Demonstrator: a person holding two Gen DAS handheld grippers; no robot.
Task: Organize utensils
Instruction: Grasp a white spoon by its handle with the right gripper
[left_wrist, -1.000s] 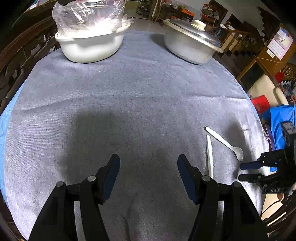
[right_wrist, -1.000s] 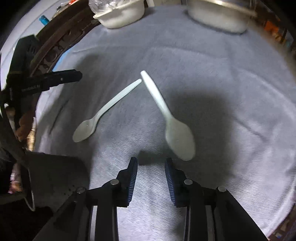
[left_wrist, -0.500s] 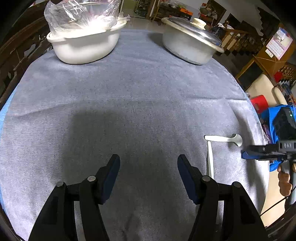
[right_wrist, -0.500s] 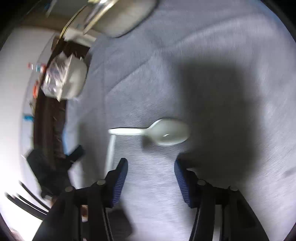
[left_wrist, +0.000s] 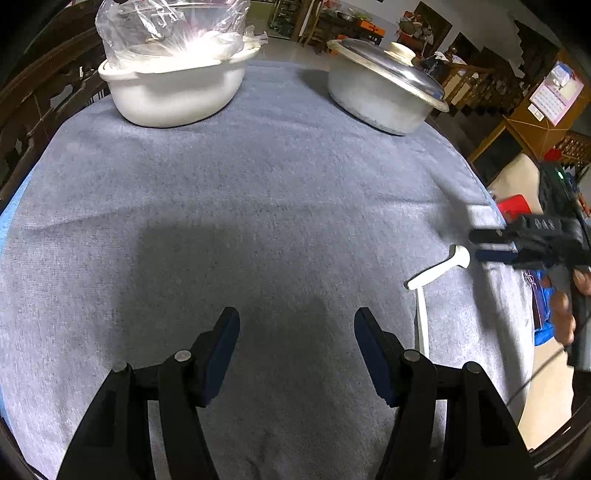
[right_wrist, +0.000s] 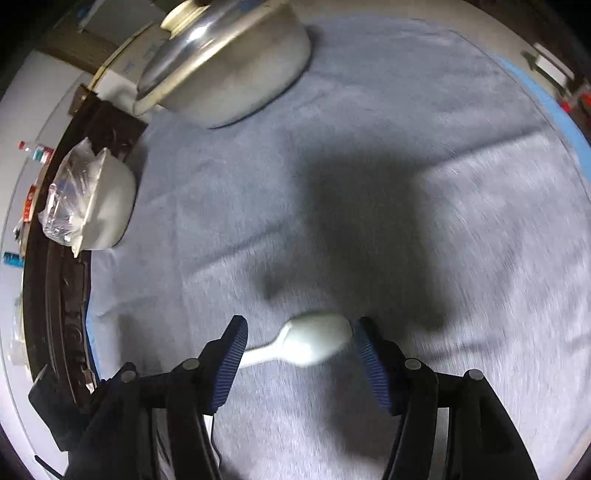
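Two white plastic spoons lie on the grey-blue cloth (left_wrist: 280, 192) near the table's right edge. One spoon (left_wrist: 439, 269) lies aslant, and its bowl (right_wrist: 317, 341) sits between my right gripper's (right_wrist: 299, 347) two blue pads, its handle running left under the left finger. The right jaws are opening and the pads do not press on the spoon. The second spoon (left_wrist: 422, 321) shows only its thin handle beside my left gripper's right finger. My left gripper (left_wrist: 297, 343) hovers open over bare cloth, holding nothing. In the left wrist view the right gripper (left_wrist: 480, 244) reaches in from the right.
A white bowl (left_wrist: 173, 92) covered by a plastic bag stands at the far left, and a lidded metal pot (left_wrist: 384, 92) at the far right. A dark wooden chair back (left_wrist: 33, 96) borders the left side. The cloth's edge (left_wrist: 517, 280) drops off at the right.
My right gripper has rolled, moved over the aslant spoon and spread its jaws wider. That spoon has swung round on the cloth, bowl toward the far side. The left gripper stayed put.
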